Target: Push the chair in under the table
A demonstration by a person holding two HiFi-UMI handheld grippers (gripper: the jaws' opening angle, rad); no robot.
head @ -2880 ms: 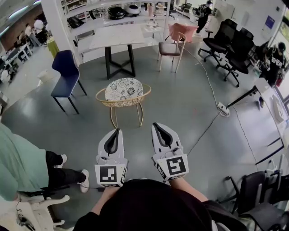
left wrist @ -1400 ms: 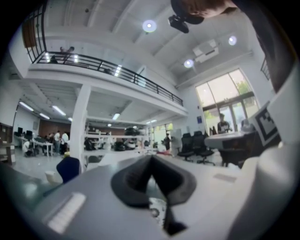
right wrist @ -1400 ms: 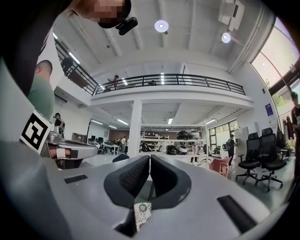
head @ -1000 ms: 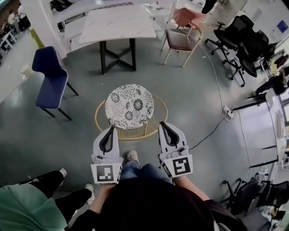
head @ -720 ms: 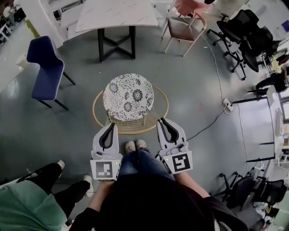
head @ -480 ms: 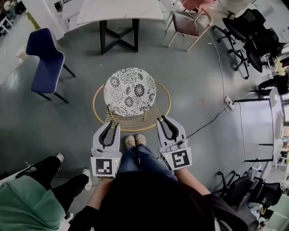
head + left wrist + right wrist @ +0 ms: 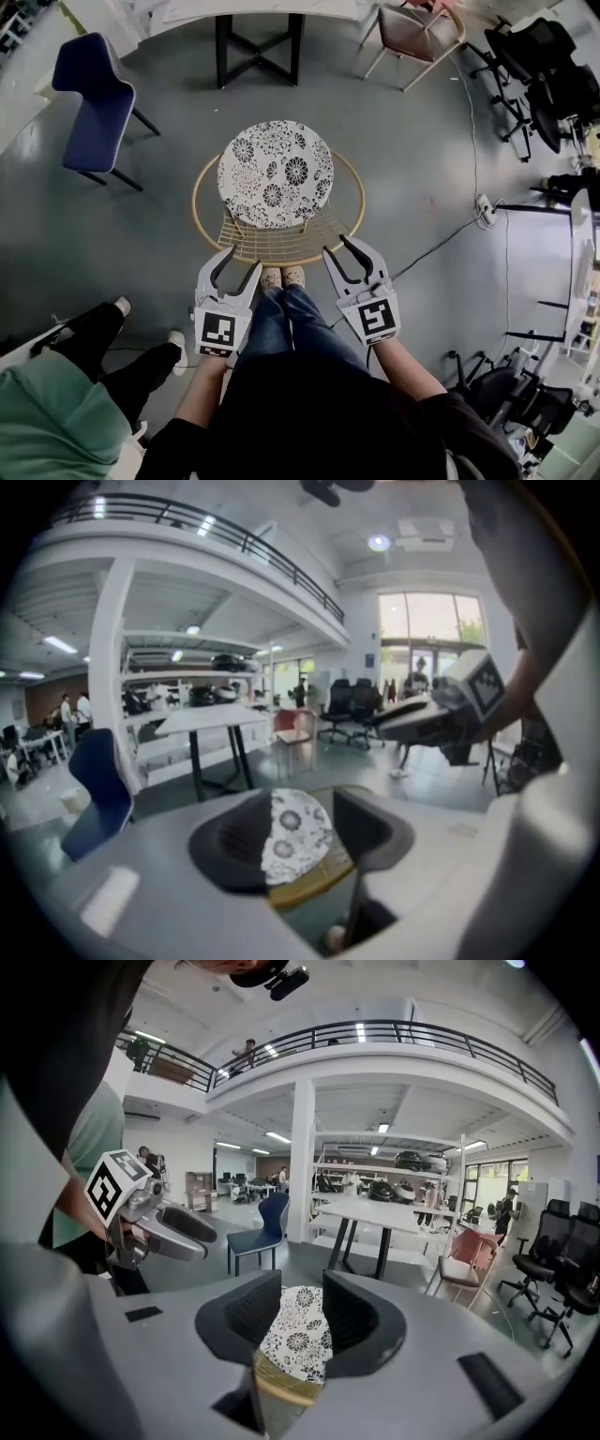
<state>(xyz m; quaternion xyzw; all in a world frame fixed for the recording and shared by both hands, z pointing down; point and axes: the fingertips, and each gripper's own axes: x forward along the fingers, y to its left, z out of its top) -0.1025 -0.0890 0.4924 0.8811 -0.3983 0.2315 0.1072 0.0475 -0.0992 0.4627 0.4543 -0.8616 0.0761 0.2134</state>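
as gripper views show — left gripper (image 7: 240, 262), right gripper (image 7: 336, 247) just opened, chair rim (image 7: 281, 1384) between.

- A large open hall set up as a shared office and lab workspace, with a bare grey floor (image 7: 122, 234).
- A railed mezzanine (image 7: 375, 1030) runs overhead on white columns (image 7: 302, 1166), and tall windows (image 7: 431, 630) light the far end.
- Black swivel office chairs (image 7: 558, 94), a white-topped table (image 7: 394, 1213) and white shelving (image 7: 169, 677) holding gear stand about.
- A power strip (image 7: 485, 208) and its cable lie loose on the floor.
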